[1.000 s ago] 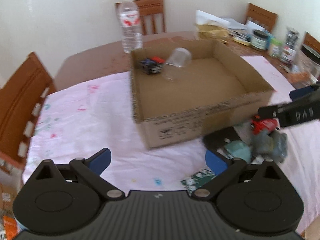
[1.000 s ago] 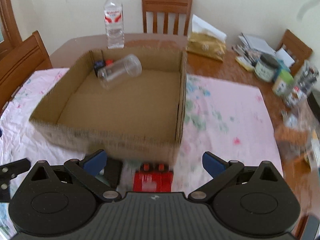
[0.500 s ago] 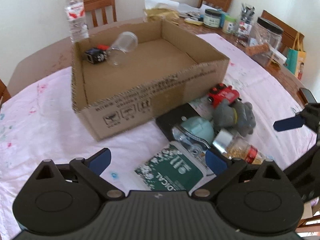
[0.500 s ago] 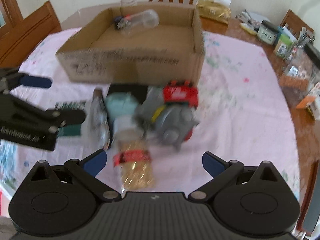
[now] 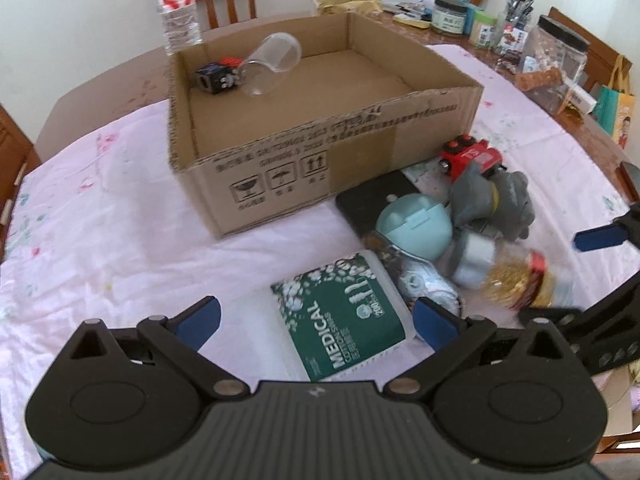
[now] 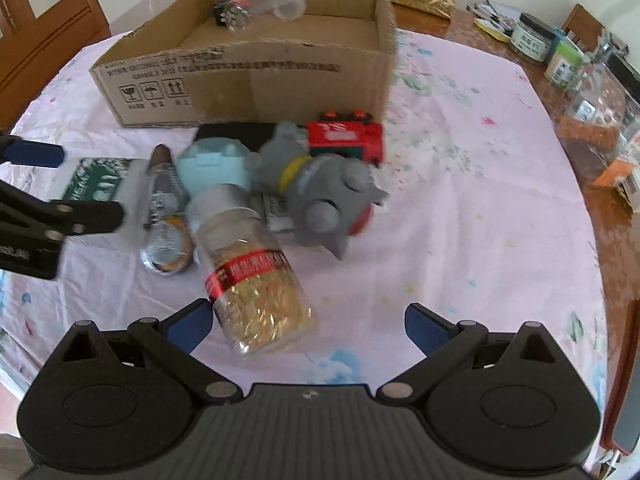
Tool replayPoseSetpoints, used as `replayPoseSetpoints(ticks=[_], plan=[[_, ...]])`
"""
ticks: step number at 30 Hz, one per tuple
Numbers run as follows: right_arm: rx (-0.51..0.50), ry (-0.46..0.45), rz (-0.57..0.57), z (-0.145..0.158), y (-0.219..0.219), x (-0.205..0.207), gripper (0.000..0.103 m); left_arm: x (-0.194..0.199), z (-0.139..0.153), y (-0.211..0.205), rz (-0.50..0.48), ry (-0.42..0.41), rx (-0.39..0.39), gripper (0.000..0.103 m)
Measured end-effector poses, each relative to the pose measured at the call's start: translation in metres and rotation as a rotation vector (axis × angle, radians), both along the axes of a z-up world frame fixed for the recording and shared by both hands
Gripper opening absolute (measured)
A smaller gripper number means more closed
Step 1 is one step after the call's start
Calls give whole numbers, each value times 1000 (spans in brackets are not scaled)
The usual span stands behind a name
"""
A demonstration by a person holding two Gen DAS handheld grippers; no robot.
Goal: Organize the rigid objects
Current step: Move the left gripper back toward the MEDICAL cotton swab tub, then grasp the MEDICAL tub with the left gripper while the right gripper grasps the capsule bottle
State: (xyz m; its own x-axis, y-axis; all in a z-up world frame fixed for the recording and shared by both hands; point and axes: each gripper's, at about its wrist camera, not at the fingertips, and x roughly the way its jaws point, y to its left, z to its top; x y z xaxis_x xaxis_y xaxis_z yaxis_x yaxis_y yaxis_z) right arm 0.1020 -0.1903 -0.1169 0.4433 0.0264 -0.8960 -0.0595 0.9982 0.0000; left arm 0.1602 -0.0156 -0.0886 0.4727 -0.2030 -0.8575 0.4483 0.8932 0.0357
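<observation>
An open cardboard box (image 5: 280,160) (image 6: 248,80) stands on the pink cloth, holding a clear tube (image 5: 274,62) (image 6: 276,4) and a small black toy (image 5: 216,76). In front of it lies a pile: a red toy train (image 5: 472,158) (image 6: 346,138), a grey plush (image 5: 494,200) (image 6: 324,192), a pale blue case (image 5: 414,226) (image 6: 214,170), a jar of golden bits (image 6: 256,288) (image 5: 516,284), a green medical pack (image 5: 346,326) (image 6: 100,180) and a foil packet (image 6: 164,220). My left gripper (image 5: 316,322) hangs open over the green pack. My right gripper (image 6: 308,326) is open just before the jar's base.
A water bottle (image 5: 178,12) stands behind the box. Jars, tins and packets (image 5: 552,60) (image 6: 576,72) crowd the bare wooden table at the right. Wooden chairs (image 6: 44,36) ring the table. A black flat object (image 5: 376,204) lies under the pile.
Both grippers have pulled back from the box and dropped toward the pile; the box looks farther and the jar and green pack now sit close under the fingers. Both stayed open.
</observation>
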Motion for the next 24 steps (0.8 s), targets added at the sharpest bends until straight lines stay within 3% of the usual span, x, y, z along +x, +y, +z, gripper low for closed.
replayPoseSetpoints(ticks=[7, 12, 16, 20, 24], plan=[[-15, 25, -21, -13, -40, -2, 103, -1, -3, 3, 80, 20, 14, 102], [-11, 14, 4, -17, -47, -4, 103, -1, -15, -13, 125, 8, 105, 102], [-13, -6, 30, -17, -47, -4, 103, 1, -17, -11, 170, 20, 121, 102], [-11, -24, 47, -16, -47, -6, 103, 3, -17, 2, 176, 2, 176, 102], [-9, -32, 31, -17, -47, -8, 103, 13, -22, 15, 145, 12, 173, 102]])
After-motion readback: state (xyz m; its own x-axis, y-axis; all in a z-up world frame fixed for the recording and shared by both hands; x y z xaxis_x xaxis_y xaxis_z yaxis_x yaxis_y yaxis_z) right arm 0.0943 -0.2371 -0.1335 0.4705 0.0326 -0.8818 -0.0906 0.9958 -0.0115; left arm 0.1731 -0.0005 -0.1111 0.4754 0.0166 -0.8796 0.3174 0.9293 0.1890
